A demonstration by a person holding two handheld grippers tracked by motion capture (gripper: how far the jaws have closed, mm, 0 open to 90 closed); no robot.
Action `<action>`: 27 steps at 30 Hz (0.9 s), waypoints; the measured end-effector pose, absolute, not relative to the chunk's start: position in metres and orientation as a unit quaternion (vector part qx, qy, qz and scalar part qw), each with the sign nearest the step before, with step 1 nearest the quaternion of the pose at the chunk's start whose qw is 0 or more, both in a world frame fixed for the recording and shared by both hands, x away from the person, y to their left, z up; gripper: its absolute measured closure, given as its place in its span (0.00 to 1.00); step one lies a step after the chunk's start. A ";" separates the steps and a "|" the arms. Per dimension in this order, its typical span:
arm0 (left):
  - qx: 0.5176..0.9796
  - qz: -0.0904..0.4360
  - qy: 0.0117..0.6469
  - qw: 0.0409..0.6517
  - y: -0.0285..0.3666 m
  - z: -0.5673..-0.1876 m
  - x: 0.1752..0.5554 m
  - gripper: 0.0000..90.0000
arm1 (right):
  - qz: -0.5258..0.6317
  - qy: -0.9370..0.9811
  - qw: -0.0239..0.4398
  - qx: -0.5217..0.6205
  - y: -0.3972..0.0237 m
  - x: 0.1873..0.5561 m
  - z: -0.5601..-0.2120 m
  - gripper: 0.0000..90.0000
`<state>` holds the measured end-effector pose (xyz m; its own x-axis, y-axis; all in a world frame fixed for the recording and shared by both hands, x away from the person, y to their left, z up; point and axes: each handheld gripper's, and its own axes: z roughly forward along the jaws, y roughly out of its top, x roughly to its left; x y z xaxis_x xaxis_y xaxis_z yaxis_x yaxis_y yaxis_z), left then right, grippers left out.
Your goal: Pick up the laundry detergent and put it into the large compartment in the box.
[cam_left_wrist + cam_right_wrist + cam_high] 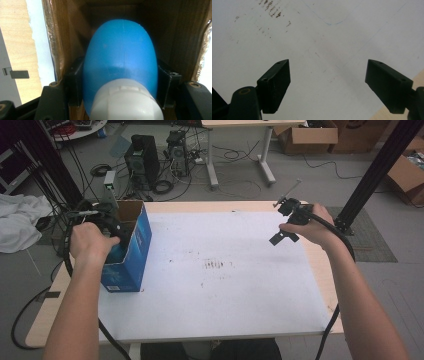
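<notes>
White table (225,295), blue bottle (120,57) bottom hidden in box (131,245)

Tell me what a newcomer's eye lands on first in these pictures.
First comes the blue bottle with its white cap, clamped between the left gripper jaws inside the brown interior of the blue cardboard box, which stands at the table's left edge. Next is the right gripper, its jaws wide open with nothing between them, held above the white table sheet at the right side.
</notes>
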<state>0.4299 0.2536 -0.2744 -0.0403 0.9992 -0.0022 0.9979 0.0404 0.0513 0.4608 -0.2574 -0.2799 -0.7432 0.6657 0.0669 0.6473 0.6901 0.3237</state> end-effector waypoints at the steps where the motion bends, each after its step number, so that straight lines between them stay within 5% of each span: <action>1: 0.693 0.016 0.720 0.017 0.254 -0.275 0.429 0.42 | 0.166 0.917 0.027 0.361 -0.258 0.460 -0.279 0.22; 27: 0.691 0.019 0.722 0.024 0.254 -0.276 0.426 0.42 | 0.175 0.914 0.022 0.365 -0.265 0.456 -0.276 0.23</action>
